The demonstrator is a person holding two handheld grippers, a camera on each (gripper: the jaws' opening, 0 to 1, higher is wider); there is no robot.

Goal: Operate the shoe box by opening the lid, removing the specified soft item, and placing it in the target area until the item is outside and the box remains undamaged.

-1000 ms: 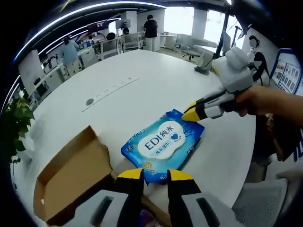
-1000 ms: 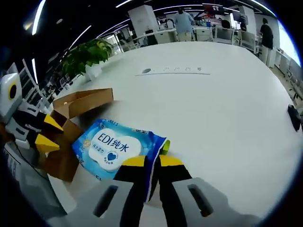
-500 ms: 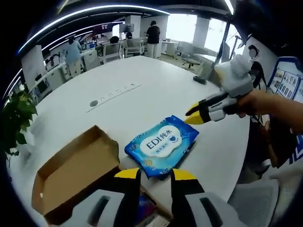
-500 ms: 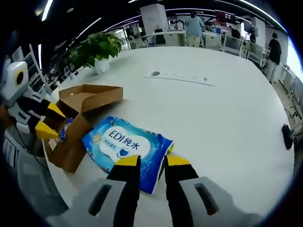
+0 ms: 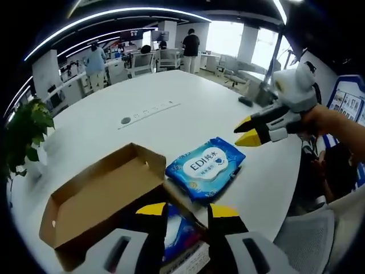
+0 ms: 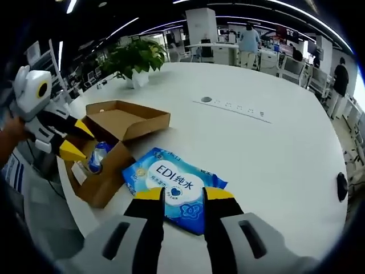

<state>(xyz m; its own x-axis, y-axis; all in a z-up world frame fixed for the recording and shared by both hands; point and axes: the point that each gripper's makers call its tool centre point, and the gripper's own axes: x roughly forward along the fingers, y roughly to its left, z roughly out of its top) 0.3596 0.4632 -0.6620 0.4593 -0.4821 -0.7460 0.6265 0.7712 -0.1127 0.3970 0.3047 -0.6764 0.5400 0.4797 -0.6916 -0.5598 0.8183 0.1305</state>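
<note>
Wipes pack (image 6: 175, 189), blue and soft, lies flat on the white table (image 6: 268, 154) just ahead of the right gripper (image 6: 183, 195), whose jaws stand parted and empty above its near edge. Bare tabletop spreads wide beyond it. Left of the pack sits the shoe box (image 6: 108, 171), lid (image 6: 130, 120) folded open. The left gripper (image 5: 181, 210) hovers open and empty over the box interior, where another blue item (image 5: 178, 234) shows.

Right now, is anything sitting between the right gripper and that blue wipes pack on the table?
Nothing visible does. The right gripper hangs open just short of the wipes pack, which lies flat on the white table beside the open box.
</note>
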